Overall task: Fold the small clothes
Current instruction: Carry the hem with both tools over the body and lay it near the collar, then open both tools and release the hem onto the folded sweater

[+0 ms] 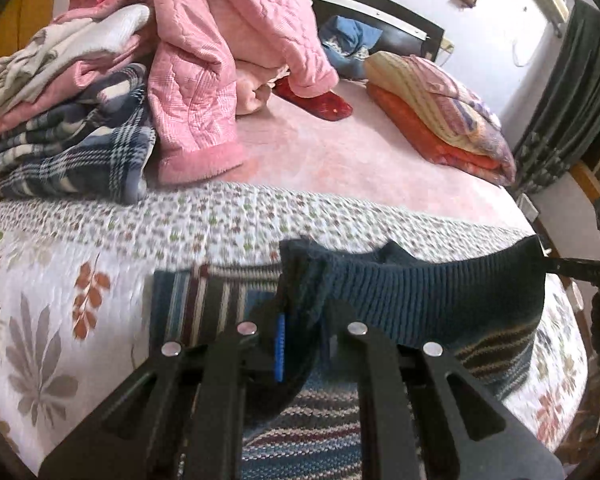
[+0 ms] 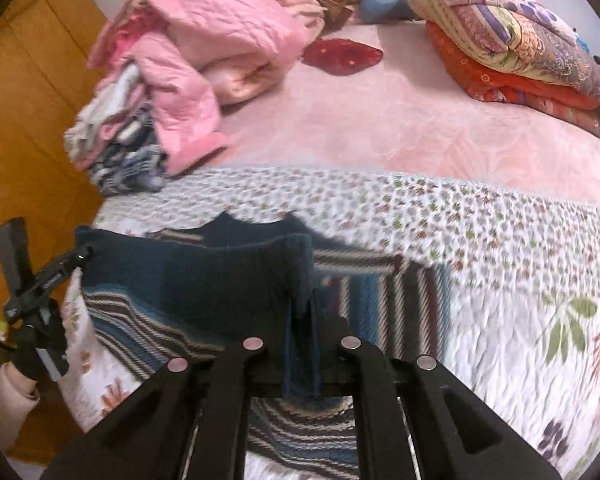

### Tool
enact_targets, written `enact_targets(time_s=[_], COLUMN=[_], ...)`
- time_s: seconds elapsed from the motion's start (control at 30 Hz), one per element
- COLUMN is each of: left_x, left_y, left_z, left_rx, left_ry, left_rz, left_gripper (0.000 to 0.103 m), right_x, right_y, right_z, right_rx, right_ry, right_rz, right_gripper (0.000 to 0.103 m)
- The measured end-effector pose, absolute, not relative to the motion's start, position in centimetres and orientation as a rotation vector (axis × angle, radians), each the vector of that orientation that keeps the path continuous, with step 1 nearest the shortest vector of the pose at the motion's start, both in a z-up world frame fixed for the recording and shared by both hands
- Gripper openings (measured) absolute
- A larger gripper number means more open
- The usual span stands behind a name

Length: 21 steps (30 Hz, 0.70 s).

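The striped knit sweater (image 1: 440,300) lay on the near part of the bed, its dark teal ribbed hem lifted off the floral quilt (image 1: 60,280) and stretched as a taut band between the two tools, while the striped body stayed flat on the quilt beneath. The left gripper (image 1: 300,344) was clamped on one corner of that hem, the knit bunched between its fingers; the right gripper (image 2: 300,344) was pinched closed on the other corner, a fold of teal fabric wedged in its jaws.

The main risk, as I judged it, was uneven travel: if one hand led the other, the hem would land skewed and the fold would come out crooked. The knit was loose and stretchy (ribbing gives readily), so pulling the corners too far apart could drag the lower layer across the quilt or slip a corner out of a pinch. Carrying the hem too far forward might also bring it near the heap of pink quilted clothes (image 1: 204,60) and plaid fabric (image 1: 72,148) on the left.
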<state>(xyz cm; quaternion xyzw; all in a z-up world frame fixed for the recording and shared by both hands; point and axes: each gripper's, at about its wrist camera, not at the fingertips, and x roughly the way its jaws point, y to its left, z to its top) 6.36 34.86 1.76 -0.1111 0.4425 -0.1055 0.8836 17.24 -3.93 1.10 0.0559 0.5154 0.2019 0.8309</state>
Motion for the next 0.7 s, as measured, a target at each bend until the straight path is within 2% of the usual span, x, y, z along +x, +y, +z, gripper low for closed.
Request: enact_targets(time_s=[0.17,0.4,0.67,0.7], left_x=[10.5,12.6,13.7,13.7], left_y=[33.9,33.9,34.4,34.9], left_z=[-2.5,-8.1,-10.1,-9.9], left_rx=[-0.201,-0.177,-0.169,-0.196], left_ry=[1.000,1.126,1.185,1.187], left_rz=[-0.190,-0.143,-0.109,-0.099], left_gripper=[0.011,0.012,0.025,0.026], right_x=[21.2,23.1,24.2,24.2], right_y=[-3.7,-3.6,-2.7,-2.6], right_z=[-3.0,-8.7,-11.7,-11.6], right_rx=[0.114,0.141,0.081,0.081], right_ry=[1.152,1.254,1.324,1.324], right_rz=[0.373,0.324,0.273,0.277], right_gripper=[0.008,0.008,0.013,0.016])
